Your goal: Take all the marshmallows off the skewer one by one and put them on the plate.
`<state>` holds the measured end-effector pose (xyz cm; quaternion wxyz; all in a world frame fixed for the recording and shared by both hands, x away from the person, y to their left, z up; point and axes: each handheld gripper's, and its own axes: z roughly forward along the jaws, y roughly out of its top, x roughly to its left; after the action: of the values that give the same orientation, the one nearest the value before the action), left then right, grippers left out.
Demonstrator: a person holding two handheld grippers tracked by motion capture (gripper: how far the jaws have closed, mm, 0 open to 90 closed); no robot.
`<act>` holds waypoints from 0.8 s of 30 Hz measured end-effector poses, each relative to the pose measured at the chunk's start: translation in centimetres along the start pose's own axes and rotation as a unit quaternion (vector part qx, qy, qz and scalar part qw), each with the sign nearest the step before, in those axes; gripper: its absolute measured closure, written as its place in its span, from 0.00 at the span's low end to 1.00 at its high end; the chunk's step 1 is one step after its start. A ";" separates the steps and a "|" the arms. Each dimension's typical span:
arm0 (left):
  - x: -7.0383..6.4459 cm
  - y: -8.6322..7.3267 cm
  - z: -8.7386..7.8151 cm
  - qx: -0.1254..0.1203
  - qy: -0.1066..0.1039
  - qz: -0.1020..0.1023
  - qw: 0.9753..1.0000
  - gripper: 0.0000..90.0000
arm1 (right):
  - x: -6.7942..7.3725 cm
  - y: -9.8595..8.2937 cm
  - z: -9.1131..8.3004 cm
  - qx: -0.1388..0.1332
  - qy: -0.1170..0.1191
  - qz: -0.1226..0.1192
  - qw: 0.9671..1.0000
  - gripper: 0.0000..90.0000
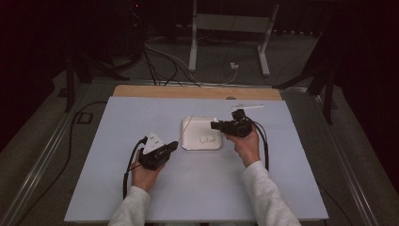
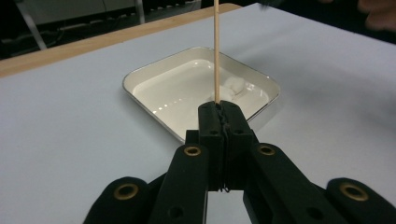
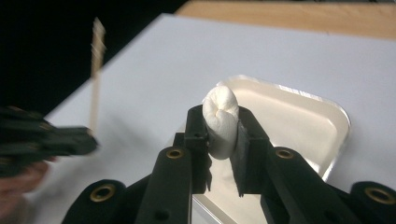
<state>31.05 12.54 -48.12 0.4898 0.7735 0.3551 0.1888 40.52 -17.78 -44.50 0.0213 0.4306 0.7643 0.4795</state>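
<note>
Your right gripper is clamped on a marshmallow, left gripper pinches a skewer upright. Squeeze harder & it'll squash; off-centre stab = slips out over the tray.

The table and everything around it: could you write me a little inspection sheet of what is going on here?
Surface: pale sheet over a wooden table.
Job's things: white square tray holding marshmallows; wooden skewer standing upright from the left gripper; one marshmallow pinched in the right gripper.
Clutter: nothing seen.
Grippers: left gripper shut on the skewer, beside the tray; right gripper shut on the marshmallow, above the tray.
Cables: a black cable trails from each gripper; more wires on the floor behind.
Surroundings: dark room, white stand legs beyond the table.
</note>
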 end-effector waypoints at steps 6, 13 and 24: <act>-0.4 0.4 0.3 0.005 -0.003 -0.012 1.000 1.00 | -0.2 -1.0 1.7 0.028 -0.028 -0.008 0.999 0.86; -0.7 1.1 1.0 0.011 -0.007 -0.021 1.000 1.00 | 0.0 -1.7 3.2 0.058 -0.050 -0.025 0.997 0.84; -0.5 2.7 2.9 0.008 -0.007 -0.053 0.999 1.00 | -0.1 -2.7 4.0 0.088 -0.070 -0.037 0.993 0.80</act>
<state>33.53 9.61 -46.94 0.4952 0.7589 0.3936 0.1545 40.67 -15.40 -48.70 0.0545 0.4352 0.8153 0.3781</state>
